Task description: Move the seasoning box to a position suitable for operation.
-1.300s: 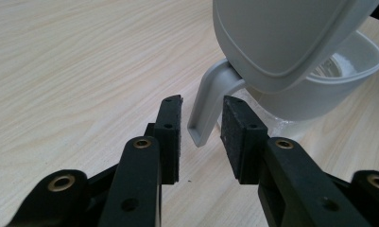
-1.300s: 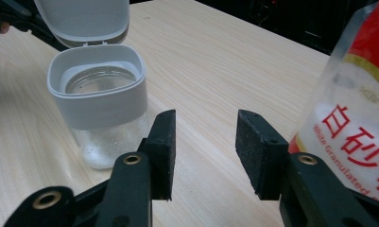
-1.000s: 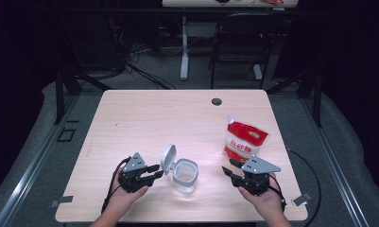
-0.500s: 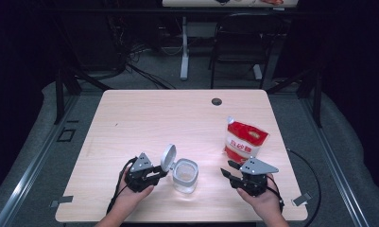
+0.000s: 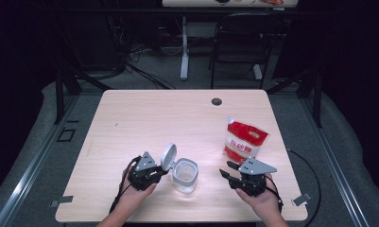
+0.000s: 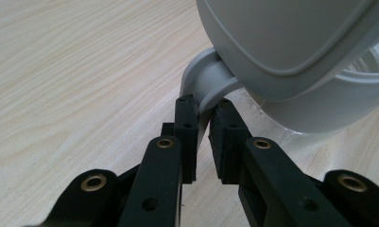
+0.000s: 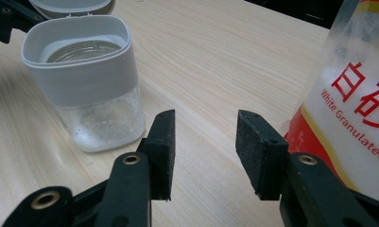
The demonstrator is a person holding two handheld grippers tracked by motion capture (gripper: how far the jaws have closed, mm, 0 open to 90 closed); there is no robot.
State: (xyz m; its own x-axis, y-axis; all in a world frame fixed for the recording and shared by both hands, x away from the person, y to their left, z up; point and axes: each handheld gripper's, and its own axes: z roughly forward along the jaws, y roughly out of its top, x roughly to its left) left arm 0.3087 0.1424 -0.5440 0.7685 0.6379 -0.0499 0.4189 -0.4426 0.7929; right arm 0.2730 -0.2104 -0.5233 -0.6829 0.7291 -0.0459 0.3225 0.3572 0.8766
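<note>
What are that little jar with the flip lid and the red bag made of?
The jar: its clear lower body looks like glass or hard plastic, see-through with white grains clinging inside; the grey collar and lid look like matte moulded plastic, smooth and dull. The bag seems a glossy plastic film: it shines, is partly clear and carries printed lettering.

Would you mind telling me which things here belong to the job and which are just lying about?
In the job:
- jar, lid flipped up
- sugar bag
- left gripper, closing on the lid hinge
- right gripper, open

Lying about:
- chair behind the table
- cables on the floor
</note>
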